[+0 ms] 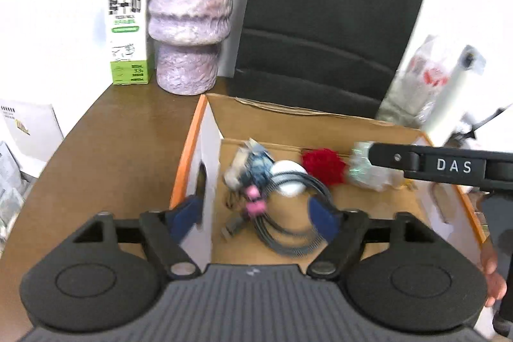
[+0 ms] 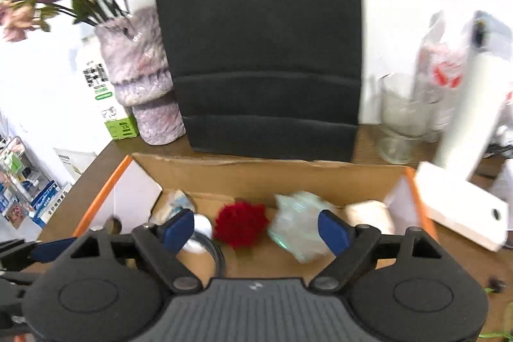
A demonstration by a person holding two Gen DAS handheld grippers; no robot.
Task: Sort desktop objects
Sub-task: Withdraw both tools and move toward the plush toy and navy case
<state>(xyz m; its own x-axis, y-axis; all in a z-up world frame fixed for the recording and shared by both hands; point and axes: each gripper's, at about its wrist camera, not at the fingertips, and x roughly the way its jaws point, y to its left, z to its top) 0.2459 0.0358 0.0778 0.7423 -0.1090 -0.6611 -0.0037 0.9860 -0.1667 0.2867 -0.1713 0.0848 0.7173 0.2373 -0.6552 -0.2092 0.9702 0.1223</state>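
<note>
Hovering both grippers, left gripper (image 1: 256, 217) and right gripper (image 2: 256, 229), wide open and empty over the cardboard box (image 1: 189, 162), I judge the coiled cable (image 1: 295, 229) and red pompom (image 2: 240, 228) lie sorted inside.

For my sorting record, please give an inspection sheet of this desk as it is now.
Surface: brown desk, partly bare.
Job's things: cardboard box holds red pompom, white ball, clear wrapped packet, pink dice.
Clutter: milk carton, purple vase, black bag, glass.
Grippers: left gripper open; right gripper open; both empty, over the box.
Cables: grey coiled cable in box.
Surroundings: white wall.
</note>
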